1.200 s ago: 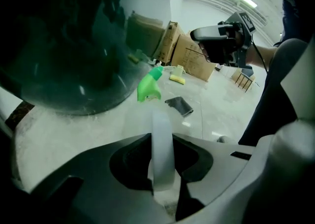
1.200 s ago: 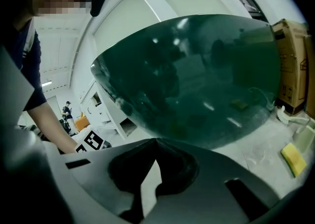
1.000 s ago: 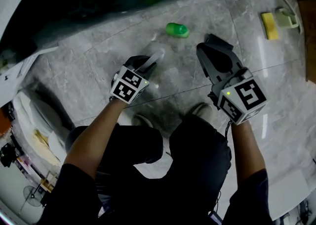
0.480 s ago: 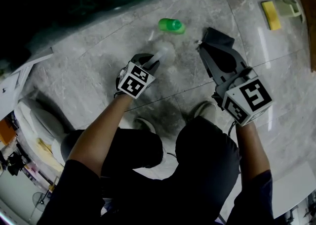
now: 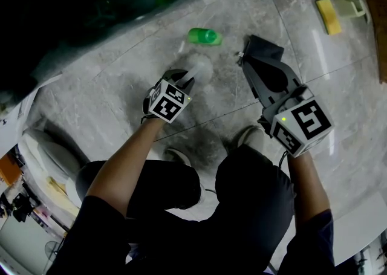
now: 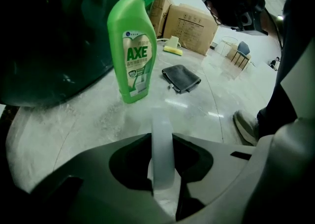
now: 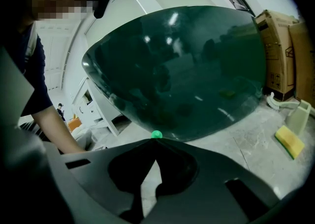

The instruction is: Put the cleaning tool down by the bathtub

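The cleaning tool [image 6: 162,124], a pale, half-clear handle, is sitting clamped between the jaws of the left claw [image 5: 179,79], which are closing on it only a little way apart. Its whitish, rounded head is pointing out over the grey stone floor [image 5: 121,80], just short of the green bottle [image 5: 204,36] standing by the dark bathtub [image 7: 187,70].

Over the last second the left claw has been sinking towards the floor and edging closer to the bottle and the tub, and the grip is not changing. That is looking like the final lowering before the set-down, with the release not yet begun. The right claw [image 7: 156,140] is hanging beside it with its jaw tips together and nothing between them, facing the tub wall and taking no part.

Further out, a dark cloth [image 6: 181,78] is lying on the floor beyond the bottle, and a yellow sponge [image 5: 328,15] is lying further off still.

The tool's head is showing only as a blurred pale patch in the head view. In the left gripper view the handle is fading out beyond the jaws. So it is not clear what kind of tool it is, or whether the head is already touching the floor. The tub is reading as a dark mass, with its rim cut off in every view.
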Demonstrator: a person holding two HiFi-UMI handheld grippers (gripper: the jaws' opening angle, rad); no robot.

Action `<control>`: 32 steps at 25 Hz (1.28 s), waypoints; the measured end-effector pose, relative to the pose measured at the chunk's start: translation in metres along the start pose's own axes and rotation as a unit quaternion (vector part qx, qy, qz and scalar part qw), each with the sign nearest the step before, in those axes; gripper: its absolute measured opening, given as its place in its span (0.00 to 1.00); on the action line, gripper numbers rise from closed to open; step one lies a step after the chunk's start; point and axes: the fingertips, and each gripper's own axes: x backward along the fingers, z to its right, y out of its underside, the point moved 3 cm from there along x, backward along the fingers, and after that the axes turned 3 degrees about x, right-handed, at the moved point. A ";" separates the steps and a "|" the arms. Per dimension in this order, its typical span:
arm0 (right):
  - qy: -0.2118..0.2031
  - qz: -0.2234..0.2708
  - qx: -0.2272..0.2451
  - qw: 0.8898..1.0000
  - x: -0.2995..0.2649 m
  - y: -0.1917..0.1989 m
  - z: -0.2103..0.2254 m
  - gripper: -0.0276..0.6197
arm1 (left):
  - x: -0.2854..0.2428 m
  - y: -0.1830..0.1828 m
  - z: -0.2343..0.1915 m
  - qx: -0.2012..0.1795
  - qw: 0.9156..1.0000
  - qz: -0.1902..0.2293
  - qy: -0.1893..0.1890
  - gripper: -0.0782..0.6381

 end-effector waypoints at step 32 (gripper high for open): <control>0.006 0.004 0.005 1.000 0.005 -0.010 -0.003 0.05 | 0.022 -0.017 0.002 -0.009 1.000 0.024 -0.002 0.42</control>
